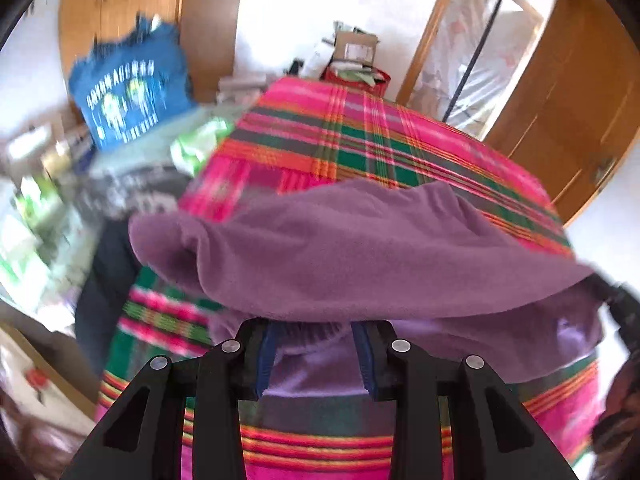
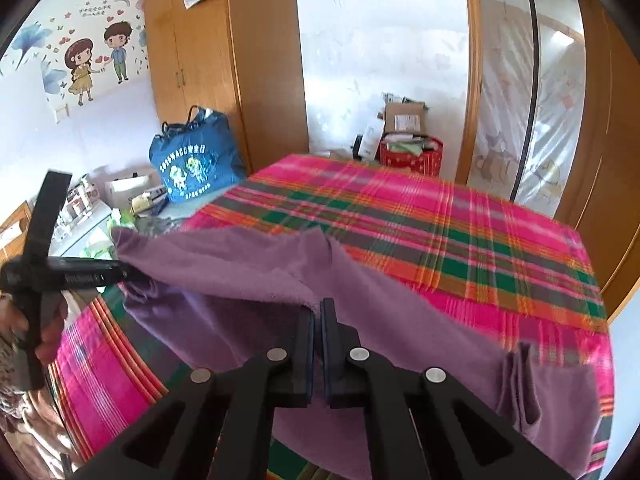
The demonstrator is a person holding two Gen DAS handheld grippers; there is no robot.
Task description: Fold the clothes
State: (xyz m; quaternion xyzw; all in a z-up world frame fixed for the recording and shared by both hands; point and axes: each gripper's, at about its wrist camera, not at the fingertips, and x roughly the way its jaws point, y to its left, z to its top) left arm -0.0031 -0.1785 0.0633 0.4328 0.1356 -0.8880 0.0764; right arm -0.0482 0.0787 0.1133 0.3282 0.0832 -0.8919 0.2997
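Here the purple garment [image 2: 248, 276] is lifted off the plaid bedspread [image 2: 460, 232], strung between the two sets of tongs. The right tongs [image 2: 319, 312] are pressed fully together, and a fold of the purple fleece's edge is pinched between their blue-lined pads; from that pinch the cloth runs off to the left toward the other tongs and falls away to the right, where a loose end lies flat on the bedspread just beside the right tongs' frame.

In the right wrist view the left tongs [image 2: 124, 270] sit well off to the left, held in a hand [image 2: 48, 340], with their tip at the far corner of the garment. In the left wrist view the left tongs [image 1: 318, 354] stand partly apart, with purple cloth lying between and over the blue pads; the fabric covers the tips, so I cannot tell whether the pads actually press on it or only sit around it. A thick roll of the fleece hangs straight ahead of these tongs, and its lighter inner side shows below, between the fingers. That view is blurred.

Beyond both tongs the bedspread spreads out in pink, green and orange checks. Past its far left corner stands a blue bag [image 2: 192, 160] with printed figures, in front of a wooden wardrobe [image 2: 192, 48]. Past the far edge, a red box [image 2: 412, 156] with a cardboard box [image 2: 404, 118] on top stands against the white wall.
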